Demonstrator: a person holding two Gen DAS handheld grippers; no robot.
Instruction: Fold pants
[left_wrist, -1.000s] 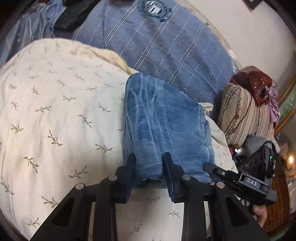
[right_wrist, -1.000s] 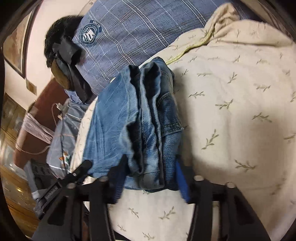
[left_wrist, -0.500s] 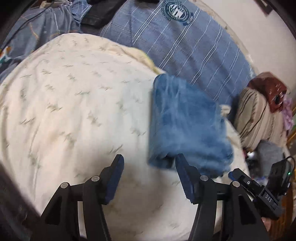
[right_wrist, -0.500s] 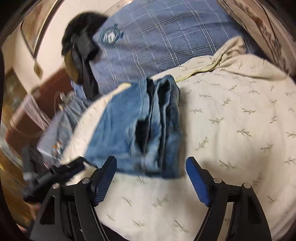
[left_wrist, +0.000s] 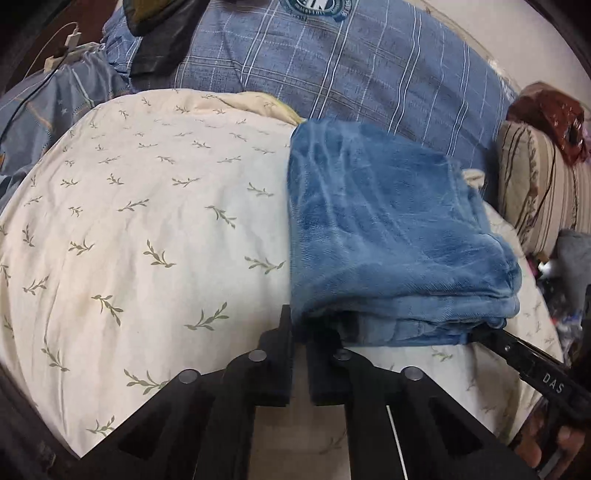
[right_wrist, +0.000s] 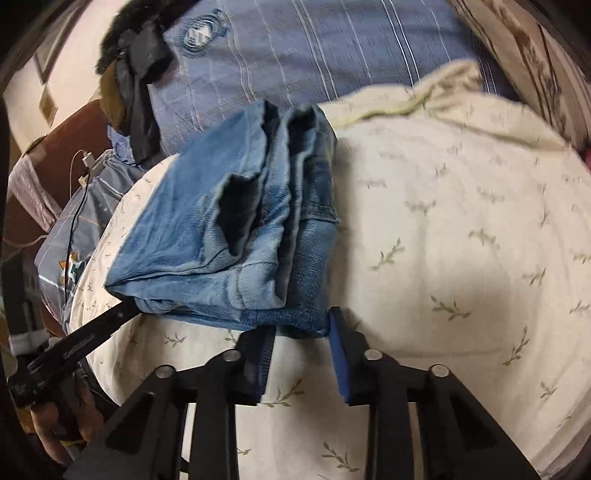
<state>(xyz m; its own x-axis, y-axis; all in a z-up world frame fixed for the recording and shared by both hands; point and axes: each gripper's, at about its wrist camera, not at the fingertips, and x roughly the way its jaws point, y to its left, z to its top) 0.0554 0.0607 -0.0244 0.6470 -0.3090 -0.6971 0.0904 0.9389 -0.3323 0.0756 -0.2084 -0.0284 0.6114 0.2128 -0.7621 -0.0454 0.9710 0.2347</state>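
Note:
The folded blue denim pants (left_wrist: 388, 236) lie as a thick stack on the cream leaf-print bedspread (left_wrist: 147, 221). My left gripper (left_wrist: 300, 332) is nearly closed at the stack's near left corner, its fingers pinching the lower edge of the pants. In the right wrist view the pants (right_wrist: 236, 229) show their layered open ends. My right gripper (right_wrist: 301, 328) has its fingers partly apart around the stack's near right corner, touching the bottom layers. Each gripper's body shows at the edge of the other's view.
A blue plaid pillow (left_wrist: 351, 66) lies behind the pants. A striped cushion (left_wrist: 543, 192) and red cloth (left_wrist: 550, 114) sit right. A dark garment (right_wrist: 136, 81), a charger cable (right_wrist: 81, 166) and patterned bedding (left_wrist: 44, 107) lie at the left.
Both grippers opened and drew back half a second ago. Now both have come back in to the stack's near edge; the left has closed on its corner and the right has narrowed.

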